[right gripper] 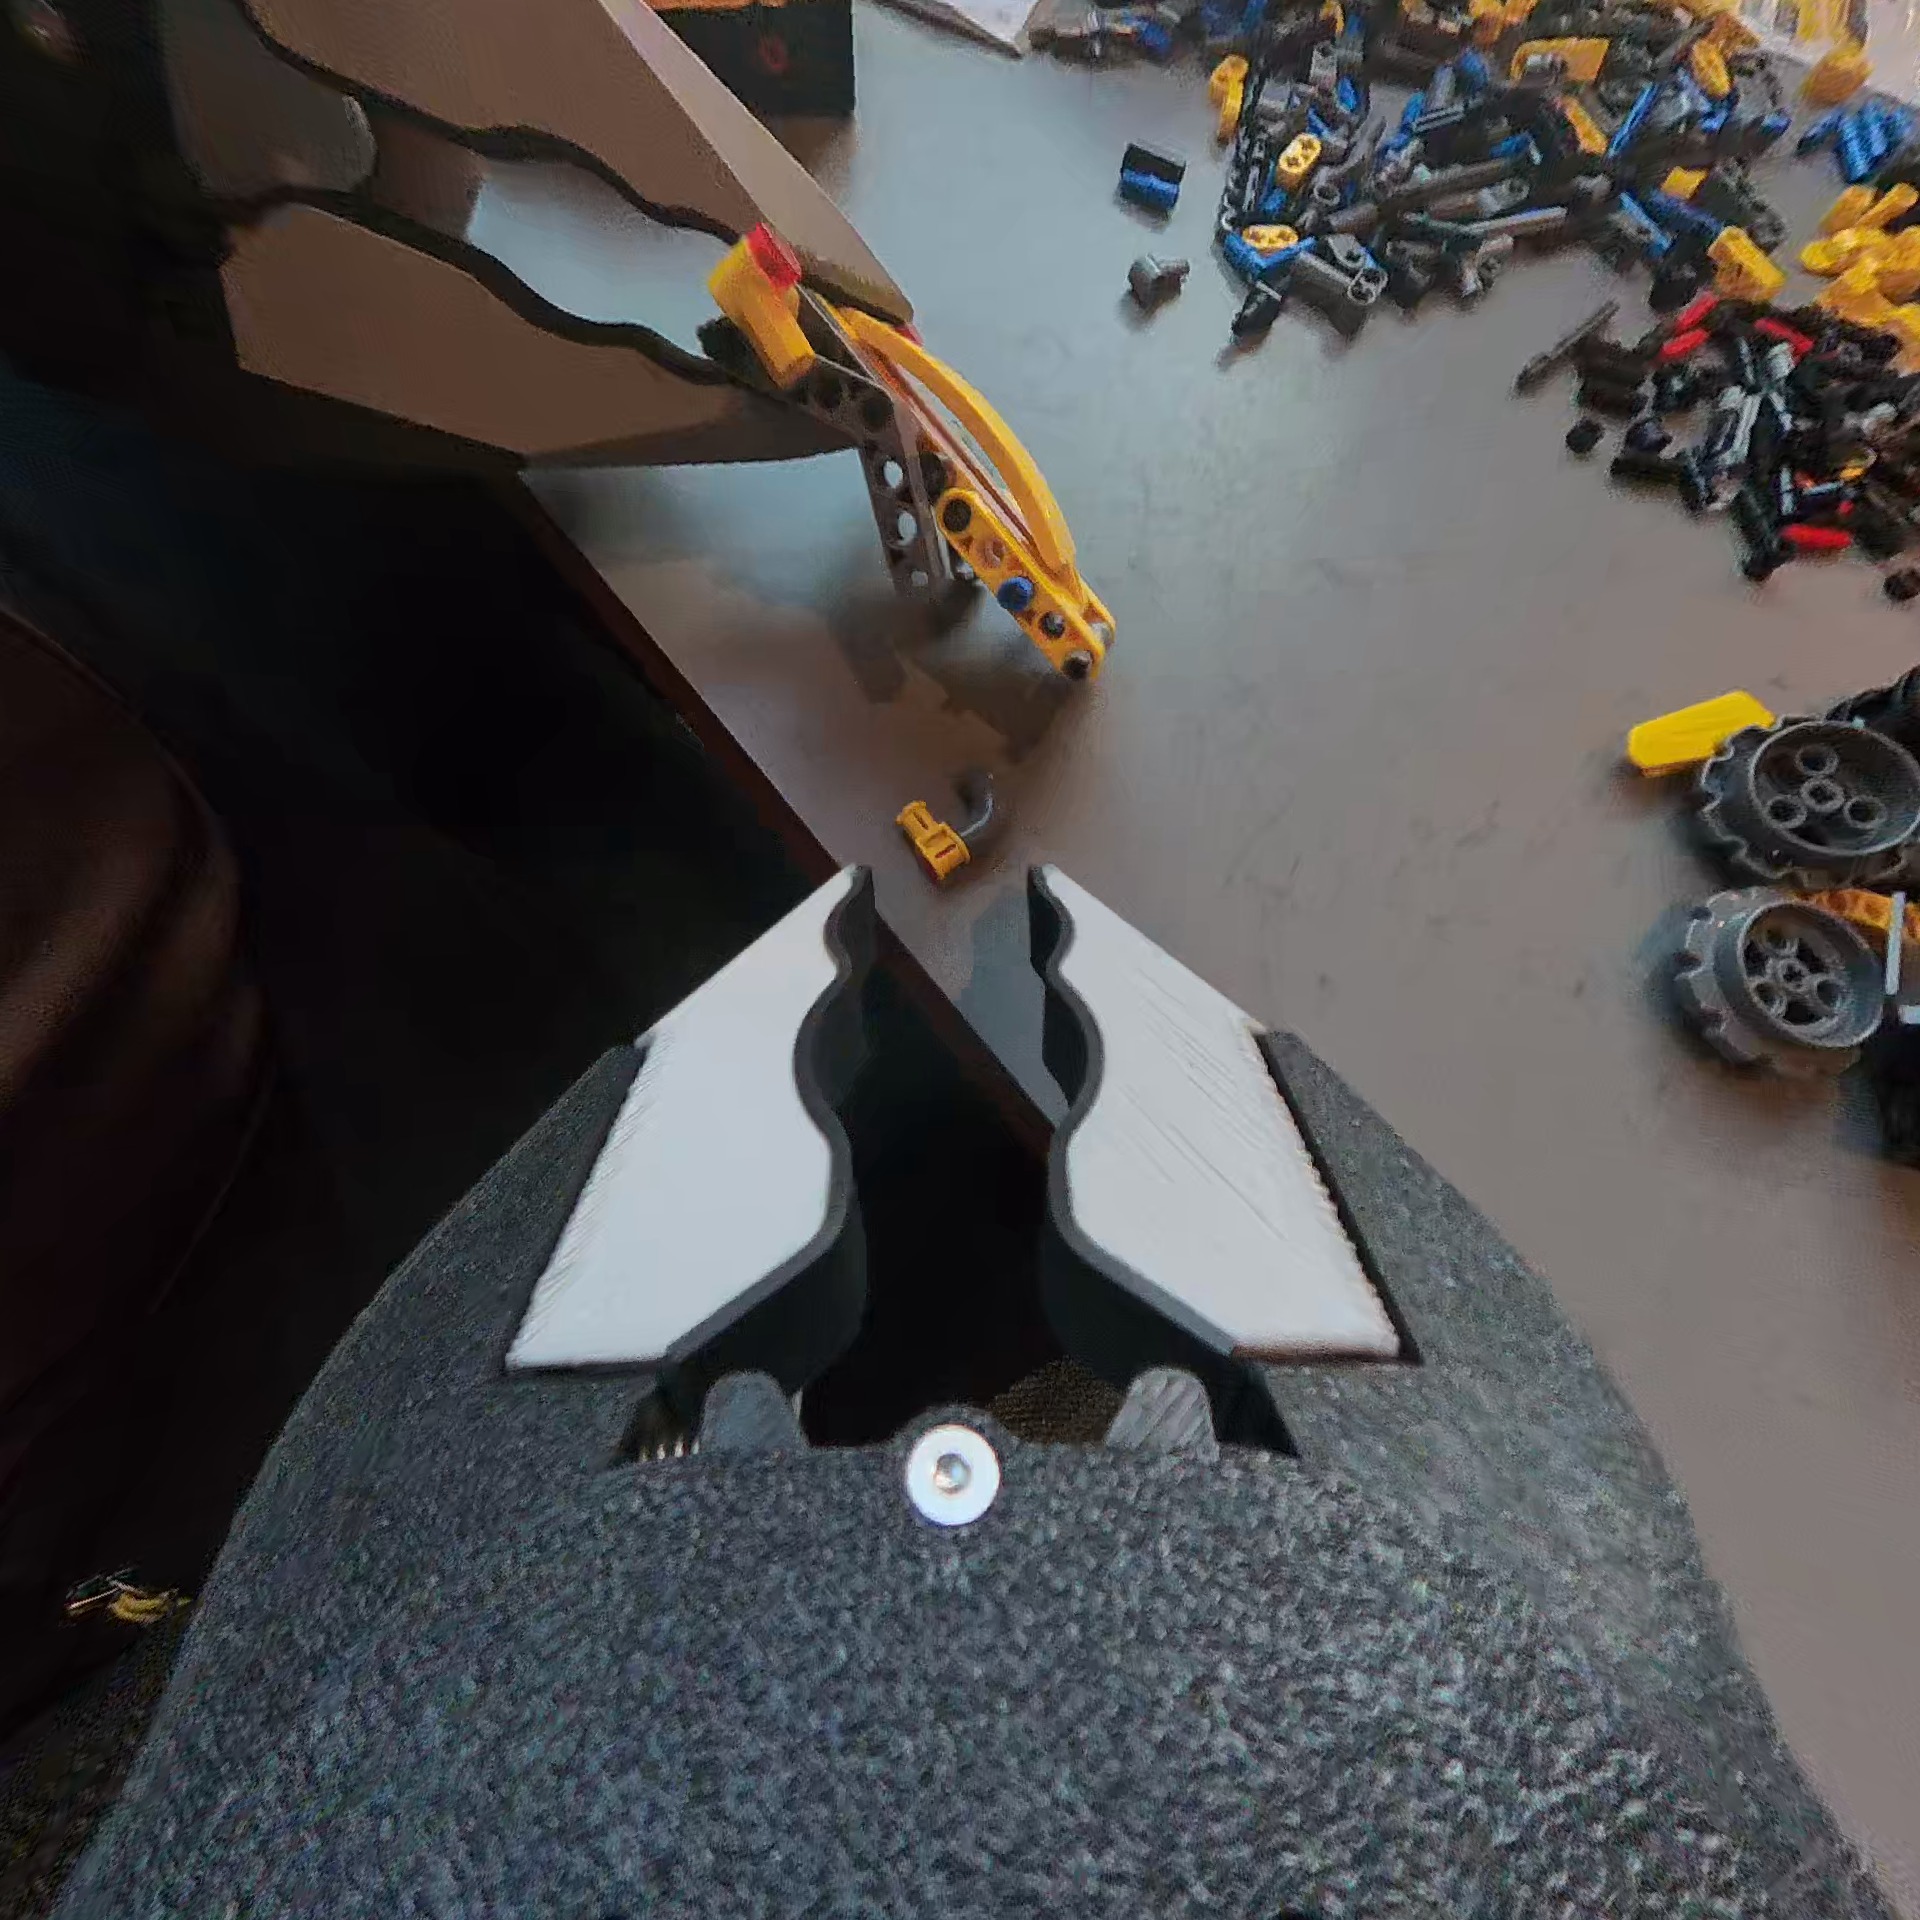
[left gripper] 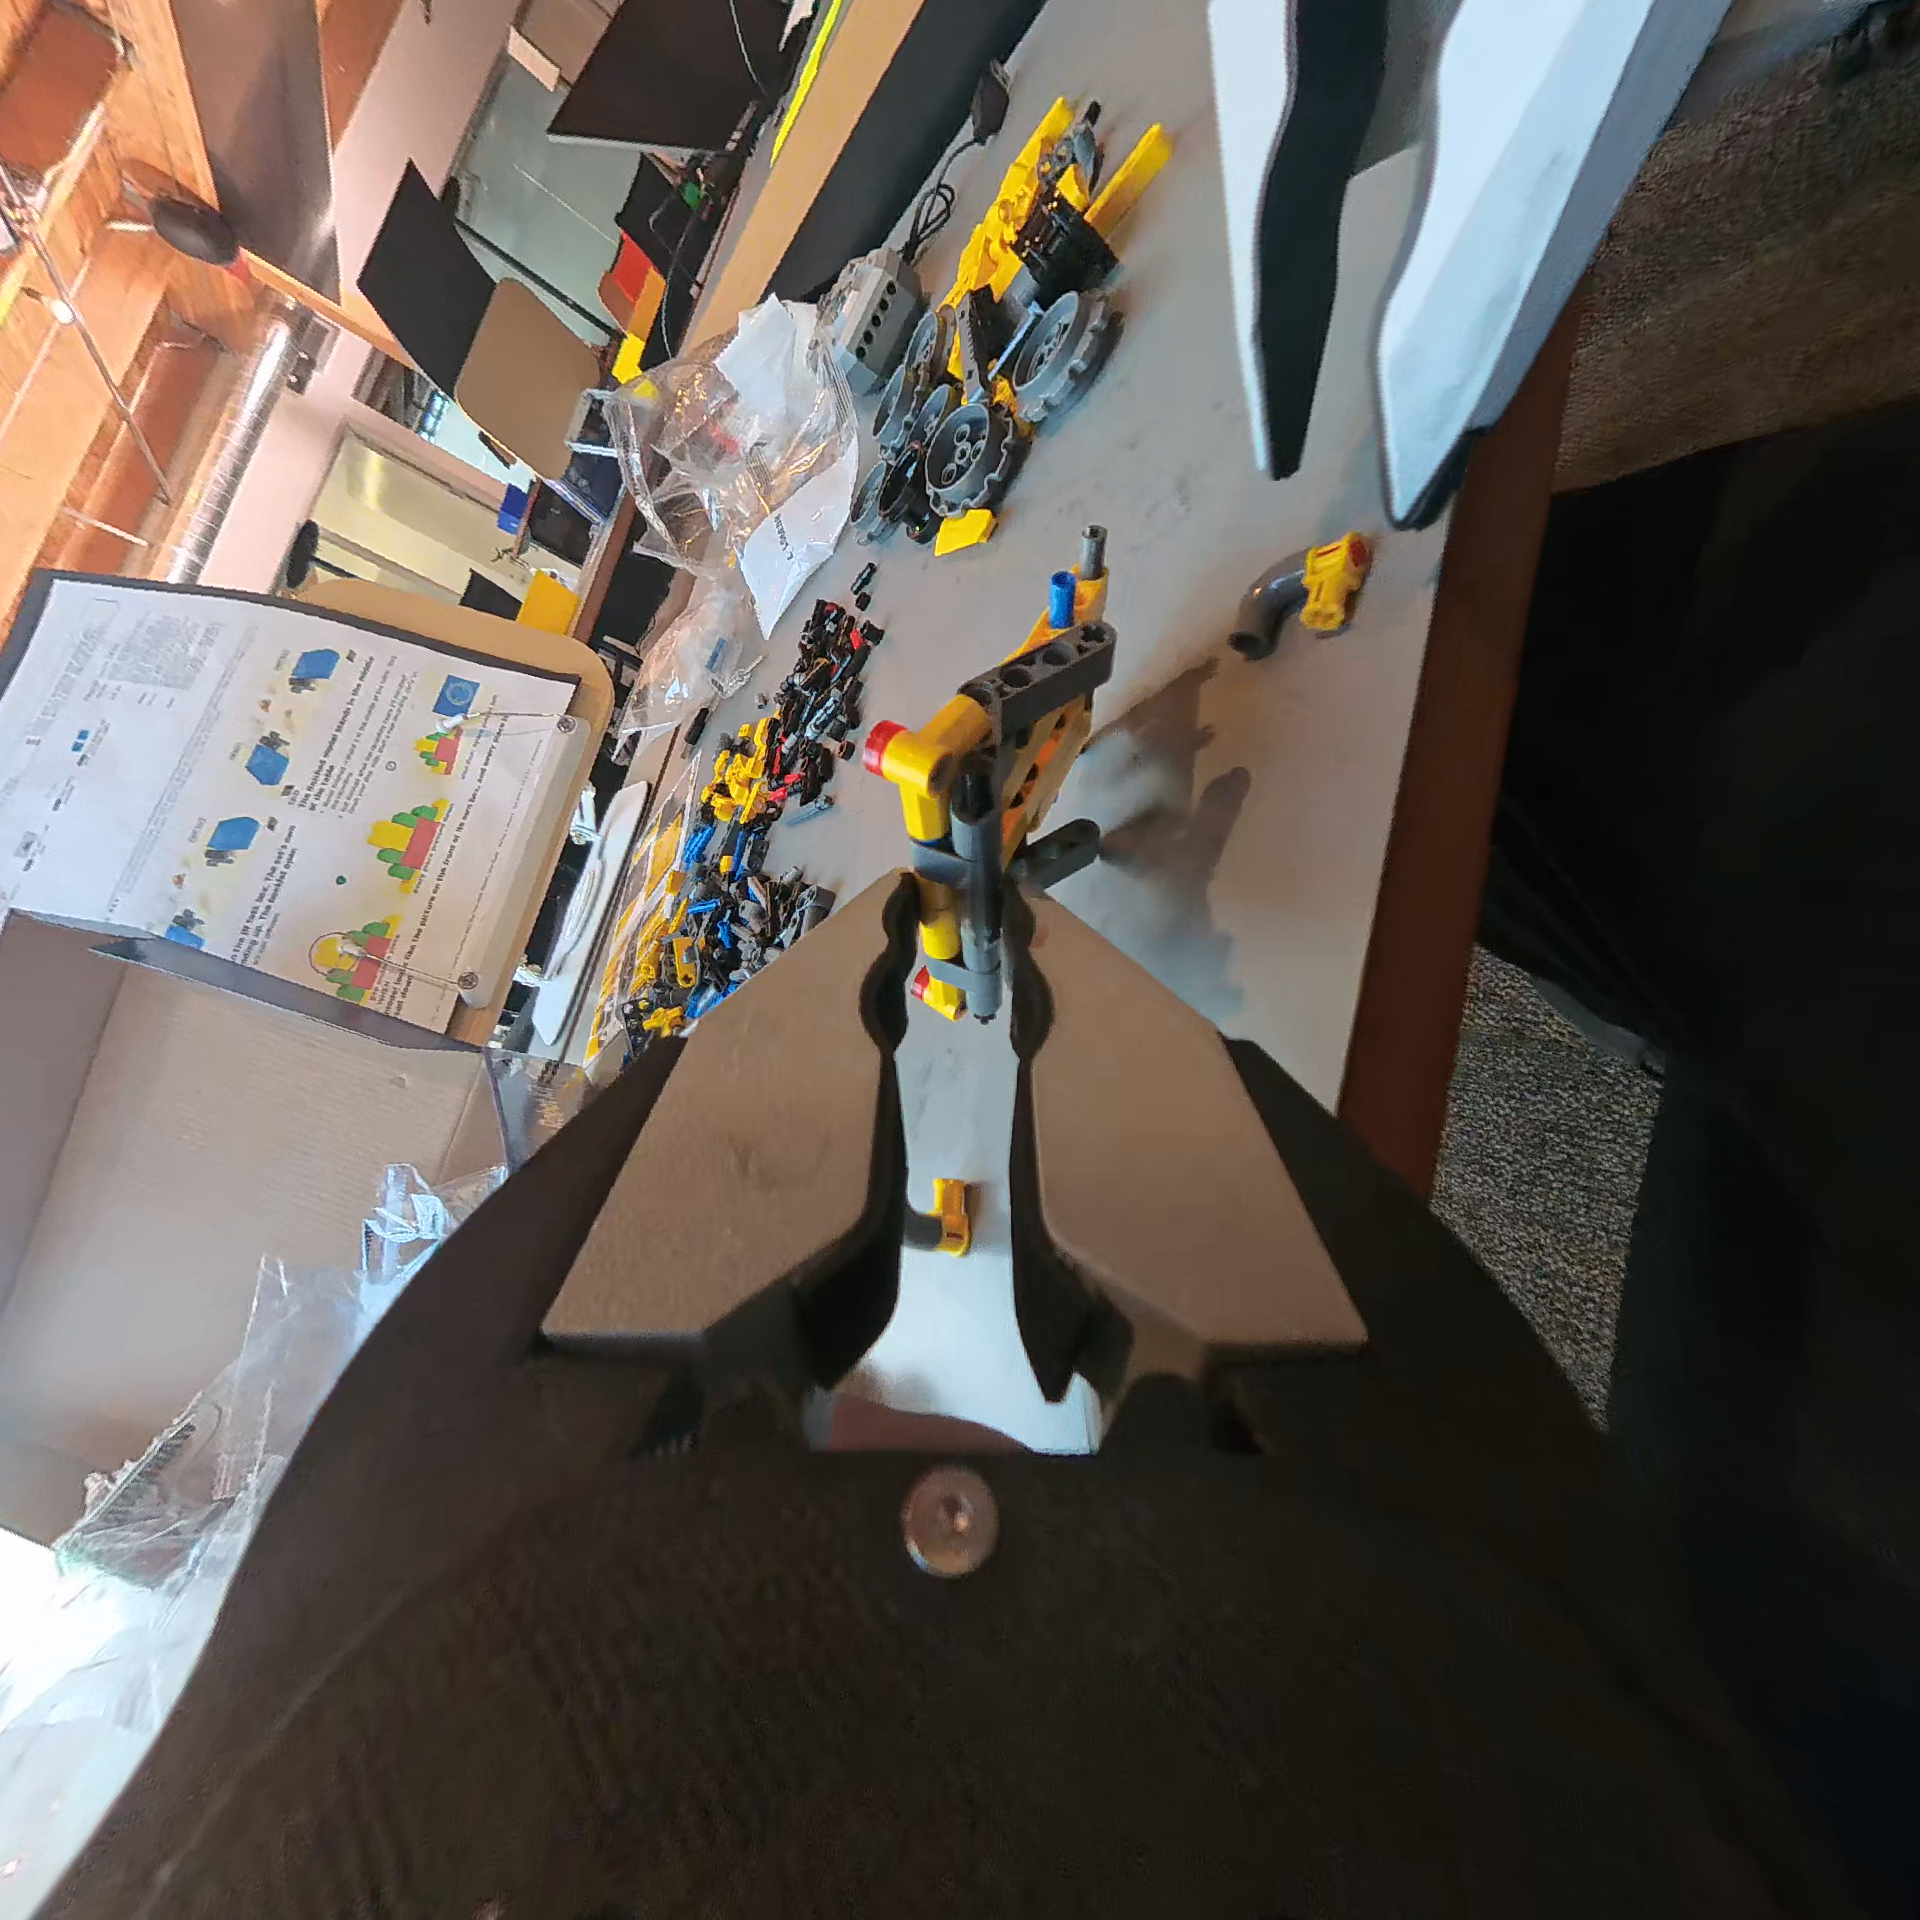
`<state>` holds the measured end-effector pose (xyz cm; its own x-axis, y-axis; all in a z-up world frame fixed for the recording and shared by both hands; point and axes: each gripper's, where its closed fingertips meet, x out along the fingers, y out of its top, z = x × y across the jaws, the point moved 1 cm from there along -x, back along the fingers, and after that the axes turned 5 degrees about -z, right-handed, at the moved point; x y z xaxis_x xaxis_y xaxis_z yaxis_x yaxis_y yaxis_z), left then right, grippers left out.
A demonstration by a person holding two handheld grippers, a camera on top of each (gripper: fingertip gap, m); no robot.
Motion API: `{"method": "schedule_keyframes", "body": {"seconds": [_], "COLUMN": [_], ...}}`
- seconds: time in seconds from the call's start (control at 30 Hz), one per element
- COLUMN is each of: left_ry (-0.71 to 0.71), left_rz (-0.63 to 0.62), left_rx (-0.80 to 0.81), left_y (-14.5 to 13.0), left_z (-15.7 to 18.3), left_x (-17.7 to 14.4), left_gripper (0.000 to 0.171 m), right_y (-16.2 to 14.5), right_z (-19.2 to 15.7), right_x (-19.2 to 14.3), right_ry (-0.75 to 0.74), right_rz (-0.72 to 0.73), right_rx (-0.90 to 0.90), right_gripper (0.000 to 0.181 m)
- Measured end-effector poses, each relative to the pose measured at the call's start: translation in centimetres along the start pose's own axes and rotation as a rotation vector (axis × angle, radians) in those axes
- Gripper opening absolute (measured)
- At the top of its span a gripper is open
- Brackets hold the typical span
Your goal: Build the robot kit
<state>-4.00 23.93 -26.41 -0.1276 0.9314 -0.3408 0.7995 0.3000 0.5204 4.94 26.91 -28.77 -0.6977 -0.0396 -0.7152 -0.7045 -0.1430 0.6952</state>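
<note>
My left gripper (left gripper: pixel 961 914) is shut on a yellow and grey beam assembly (left gripper: pixel 997 748) with a red stud. It holds the assembly over the grey table (left gripper: pixel 1195 499) near the edge. In the right wrist view the left gripper (right gripper: pixel 821 312) shows at the upper left, and the assembly (right gripper: pixel 956 488) hangs from it with its lower end at the table (right gripper: pixel 1351 935). My right gripper (right gripper: pixel 951 888) is open and empty, just short of a small yellow and grey connector piece (right gripper: pixel 940 831). In the left wrist view the right gripper (left gripper: pixel 1351 494) is at the top right, near that piece (left gripper: pixel 1304 592).
A pile of loose small parts (left gripper: pixel 769 831) (right gripper: pixel 1558 208) lies mid-table. A yellow wheeled model (left gripper: pixel 997 364) and its grey wheels (right gripper: pixel 1808 800) stand beyond. Plastic bags (left gripper: pixel 748 447), a cardboard box (left gripper: pixel 208 1143) and an instruction sheet (left gripper: pixel 281 779) are at the left. Another small yellow piece (left gripper: pixel 951 1216) lies under my left fingers. Some 10 centimeters of space lies between my two pairs of fingers. The small yellow piece (left gripper: pixel 951 1216) lies some 7 centimeters from my left tips, 15 centimeters from my right tips.
</note>
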Motion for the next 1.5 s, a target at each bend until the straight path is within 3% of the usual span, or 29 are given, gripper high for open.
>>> {"method": "schedule_keyframes", "body": {"seconds": [0.3, 0.57, 0.83, 1.3, 1.5], "left_ry": [0.026, 0.027, 0.019, 0.033, 0.091], "left_rz": [0.003, 0.000, -0.002, -0.016, -0.011], "left_rx": [0.040, 0.038, 0.026, 0.017, 0.139], "left_y": [0.1, 0.0, 0.1, -0.3, -0.4], "left_z": [0.1, 0.1, 0.1, -1.5, -1.6], "left_x": [0.1, 0.1, 0.2, 0.0, -0.3], "left_gripper": [0.012, 0.012, 0.012, 0.012, 0.012], "right_y": [-0.1, 0.1, 0.4, 0.8, 0.5], "right_z": [0.6, -0.4, -1.1, -2.3, -2.1], "right_x": [0.9, 1.3, 1.2, 1.2, 0.7], "right_ry": [0.018, 0.092, 0.087, 0.063, -0.036], "right_rz": [-0.009, 0.012, 0.007, 0.032, -0.022], "right_rx": [-0.003, -0.010, -0.029, -0.325, -0.506], "right_gripper": [0.035, 0.016, 0.021, 0.023, 0.028]}}
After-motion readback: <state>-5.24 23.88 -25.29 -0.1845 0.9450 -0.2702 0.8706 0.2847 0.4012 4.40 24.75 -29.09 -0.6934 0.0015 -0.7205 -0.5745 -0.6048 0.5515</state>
